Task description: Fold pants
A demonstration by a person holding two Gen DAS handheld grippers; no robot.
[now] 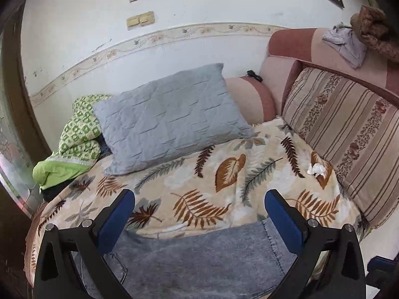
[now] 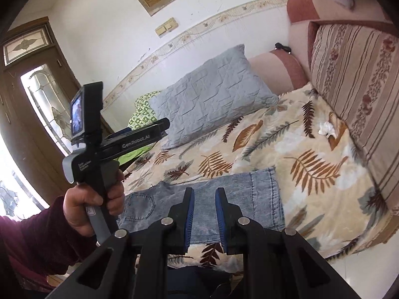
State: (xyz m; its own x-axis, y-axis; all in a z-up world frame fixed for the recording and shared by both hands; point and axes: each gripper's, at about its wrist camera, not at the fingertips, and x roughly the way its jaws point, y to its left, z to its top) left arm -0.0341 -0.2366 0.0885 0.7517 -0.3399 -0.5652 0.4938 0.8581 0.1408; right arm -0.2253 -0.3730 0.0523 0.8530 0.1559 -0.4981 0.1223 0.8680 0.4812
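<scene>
Your folded, pale-blue washed-denim pants (image 2: 207,199) lie flat on the leaf-print fleece blanket (image 2: 311,154) at the sofa's front edge, long axis running left to right. Your right gripper (image 2: 204,218) hovers directly over them, jaws partly apart and empty. Your left gripper (image 1: 199,214) hangs above the same denim, jaws wide, gripping nothing; the right looks nearer.

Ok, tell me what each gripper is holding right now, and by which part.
Nothing is held. The left gripper is wide open above the jeans; the right gripper has a narrow gap between its pads with no cloth in it.
</scene>
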